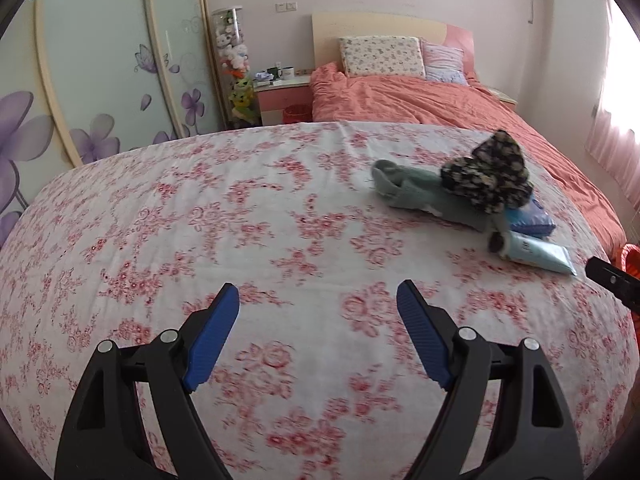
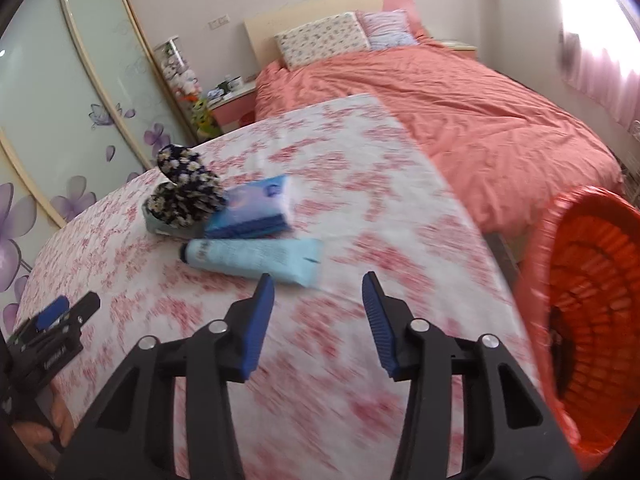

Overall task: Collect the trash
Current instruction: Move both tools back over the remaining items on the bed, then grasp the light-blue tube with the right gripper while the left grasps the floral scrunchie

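Left wrist view first: our left gripper hangs over the floral cloth with its jaws spread wide and nothing between them, well apart from the pile further right. That pile is a daisy-print fabric lying on a grey-green cloth, with a blue pack and a tube just beside them.

Right wrist view: same pile seen closer. Our right gripper is also wide open and empty, its left fingertip just short of the tube. The blue pack sits right behind the tube, touching the daisy-print fabric.

So we'd say we're at the reach-for-the-first-item stage, nothing collected by either hand yet. Next move probably needs the right gripper to slide forward a bit, straddle the tube and close.

Far right, the orange basket stands beside the table edge. Something dark shows at its bottom, too blurred to tell what.
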The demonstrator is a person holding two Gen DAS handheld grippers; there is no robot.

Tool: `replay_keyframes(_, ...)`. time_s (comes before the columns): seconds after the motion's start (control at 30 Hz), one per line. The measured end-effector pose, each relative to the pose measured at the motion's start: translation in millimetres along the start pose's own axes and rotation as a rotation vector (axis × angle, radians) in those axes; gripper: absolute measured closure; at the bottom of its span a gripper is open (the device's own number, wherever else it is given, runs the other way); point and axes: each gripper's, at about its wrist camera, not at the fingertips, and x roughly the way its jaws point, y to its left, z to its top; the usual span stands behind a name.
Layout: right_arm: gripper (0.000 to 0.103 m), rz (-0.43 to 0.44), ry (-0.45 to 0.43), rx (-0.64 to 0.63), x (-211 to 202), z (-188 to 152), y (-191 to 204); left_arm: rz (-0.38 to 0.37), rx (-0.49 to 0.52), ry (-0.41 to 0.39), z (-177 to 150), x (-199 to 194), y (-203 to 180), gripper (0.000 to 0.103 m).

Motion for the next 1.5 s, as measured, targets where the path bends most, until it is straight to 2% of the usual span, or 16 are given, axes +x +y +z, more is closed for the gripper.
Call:
replay_keyframes(0.17, 0.059, 0.042, -0.003, -0.028, 10, 7, 34, -0.002, -0.014, 0.0, 3, 6, 12, 0.023)
replay_keyframes(0.3, 0.06, 0.024, -0.002, -0.06, 19, 10, 53, -0.012, -0.023, 0.001, 5, 8, 19, 0.023)
replay_keyframes(0.47, 0.059, 0.02, 0.022, -0.054, 31, 18, 62, -0.021, -0.023, -0.002, 5, 9, 22, 0.022)
replay_keyframes(0.67, 0.057, -0.024, 0.031, -0.1, 39, 21, 72, -0.023, -0.03, 0.001, 6, 11, 25, 0.022)
replay_keyframes(0.8, 0.047, -0.024, 0.038, -0.104, 42, 21, 65, -0.023, -0.032, 0.0, 5, 11, 26, 0.022)
replay_keyframes(0.93, 0.038, -0.013, 0.063, -0.163, 47, 25, 62, -0.022, -0.033, 0.003, 4, 10, 25, 0.022)
replay_keyframes(1.07, 0.036, 0.055, 0.13, -0.145, 51, 26, 54, -0.028, -0.038, 0.002, 3, 5, 23, 0.022)
replay_keyframes(1.17, 0.044, -0.013, 0.144, -0.24, 47, 13, 60, -0.031, -0.034, -0.005, 3, 0, 22, 0.022)
replay_keyframes(1.2, 0.044, -0.007, 0.147, -0.259, 41, 6, 61, -0.032, -0.034, -0.008, 3, -1, 21, 0.022)
replay_keyframes(1.27, 0.047, 0.006, 0.142, -0.253, 34, -2, 61, -0.033, -0.034, -0.014, 4, -4, 21, 0.022)
replay_keyframes(1.33, 0.057, 0.001, 0.126, -0.245, 29, -8, 61, -0.034, -0.036, -0.016, 4, -5, 20, 0.022)
replay_keyframes(1.5, 0.072, -0.015, 0.096, -0.236, 25, -13, 64, -0.043, -0.046, -0.018, 5, -10, 17, 0.022)
